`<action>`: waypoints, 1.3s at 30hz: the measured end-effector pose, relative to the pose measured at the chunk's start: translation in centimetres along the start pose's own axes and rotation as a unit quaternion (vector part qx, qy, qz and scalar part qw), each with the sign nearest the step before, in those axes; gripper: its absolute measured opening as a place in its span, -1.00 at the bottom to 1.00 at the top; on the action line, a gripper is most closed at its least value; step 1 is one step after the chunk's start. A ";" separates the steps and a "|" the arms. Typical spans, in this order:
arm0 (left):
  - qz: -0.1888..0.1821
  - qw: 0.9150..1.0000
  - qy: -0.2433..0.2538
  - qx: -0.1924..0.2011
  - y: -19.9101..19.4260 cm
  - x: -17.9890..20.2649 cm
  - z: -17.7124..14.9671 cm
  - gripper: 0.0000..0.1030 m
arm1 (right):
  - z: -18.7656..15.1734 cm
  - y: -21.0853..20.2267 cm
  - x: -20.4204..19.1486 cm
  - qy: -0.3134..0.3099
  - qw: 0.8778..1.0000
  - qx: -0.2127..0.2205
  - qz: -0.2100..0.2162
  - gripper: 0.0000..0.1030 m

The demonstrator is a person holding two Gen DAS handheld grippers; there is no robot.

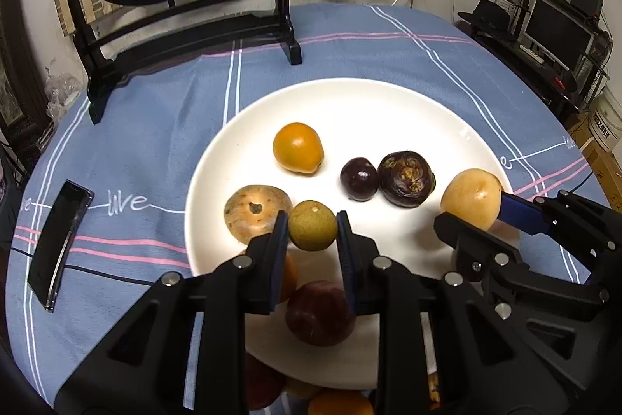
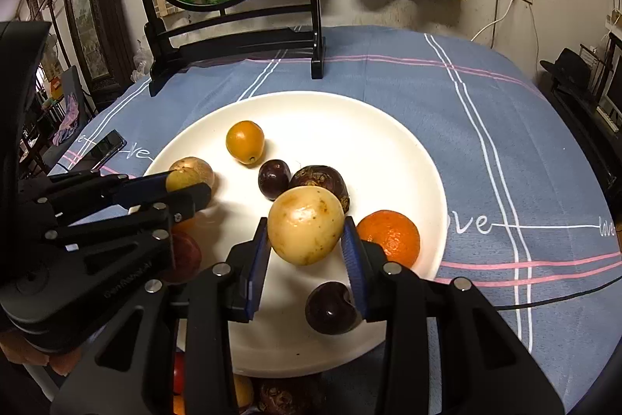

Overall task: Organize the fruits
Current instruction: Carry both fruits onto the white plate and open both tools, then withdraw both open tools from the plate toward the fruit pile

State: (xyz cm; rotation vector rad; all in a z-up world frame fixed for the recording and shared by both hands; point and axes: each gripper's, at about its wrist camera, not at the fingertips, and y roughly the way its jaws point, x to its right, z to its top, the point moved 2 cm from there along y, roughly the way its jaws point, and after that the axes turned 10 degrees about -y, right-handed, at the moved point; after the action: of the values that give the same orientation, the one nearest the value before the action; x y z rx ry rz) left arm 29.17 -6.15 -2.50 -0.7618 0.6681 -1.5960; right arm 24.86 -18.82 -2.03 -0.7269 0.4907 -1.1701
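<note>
I see a glossy white glazed plate (image 2: pixel 408 150) on a matt woven blue cloth (image 2: pixel 486 127). Left gripper (image 1: pixel 313 228) and right gripper (image 2: pixel 306 234) look like matt black plastic with ribbed blue pads and shiny metal pins. The pale yellow fruit (image 2: pixel 306 225) is smooth, speckled; the small green fruit (image 1: pixel 313 225) dull (slightly rough). Dark cherry (image 2: pixel 274 179) glossy, orange (image 2: pixel 390 234) pebbled, phone (image 1: pixel 58 244) glassy black

A table under a blue striped cloth (image 1: pixel 350 41) carries a large white round plate (image 1: pixel 388 104). A black framed goldfish screen (image 1: pixel 186 34) stands behind it. A black phone (image 1: pixel 58 240) lies beside the plate
</note>
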 end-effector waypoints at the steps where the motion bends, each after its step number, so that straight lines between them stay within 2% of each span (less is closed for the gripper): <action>1: -0.001 1.000 -0.001 -0.002 0.2 0.0 0.0 -0.44 | 0.0 0.1 0.0 0.003 1.000 -0.001 0.001 -0.26; 2: 0.001 1.000 -0.003 -0.003 0.3 0.1 0.1 -0.37 | -0.1 0.3 0.2 0.007 1.000 -0.001 0.000 -0.22; 4: 0.018 1.000 -0.014 -0.001 0.6 -0.1 0.2 0.00 | -0.3 0.2 0.5 0.010 1.000 0.002 -0.009 -0.16; 6: 0.018 0.999 -0.031 -0.002 0.6 -0.7 0.3 0.10 | -0.4 0.1 0.9 0.017 1.000 0.009 -0.004 0.05; 11: 0.012 0.998 -0.058 -0.007 0.2 -1.8 0.1 0.31 | -0.5 -0.5 0.9 0.024 1.000 0.015 0.008 0.13; 13: 0.017 0.998 -0.066 0.000 -0.4 -2.0 -0.1 0.52 | -0.6 -0.7 1.1 0.029 0.999 0.017 0.009 0.14; 18: 0.008 0.996 -0.084 0.001 -2.0 -2.7 -0.8 0.61 | -0.9 -1.3 1.2 0.032 0.999 0.020 0.010 0.17; 21: 0.007 0.995 -0.097 0.015 -3.7 -3.5 -1.8 0.67 | -1.4 -1.8 0.4 0.018 1.000 0.021 0.011 0.18; 26: 0.011 0.995 -0.090 0.037 -5.6 -4.4 -4.0 0.73 | -2.3 -4.0 -0.5 0.002 0.999 0.048 0.006 0.18; 30: 0.004 0.996 -0.086 0.017 -6.3 -5.1 -6.3 0.75 | -4.4 -5.5 0.0 0.028 0.998 0.055 0.013 0.18; 39: -0.030 0.996 -0.080 0.019 -8.0 -6.3 -11.5 0.75 | -8.5 -9.1 -0.1 0.030 0.997 0.078 0.008 0.18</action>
State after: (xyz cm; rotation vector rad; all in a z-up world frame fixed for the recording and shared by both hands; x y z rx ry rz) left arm 15.92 1.38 -4.13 -0.8770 0.5015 -1.5783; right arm 13.03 -22.78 -1.13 -0.5550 0.4486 -1.2031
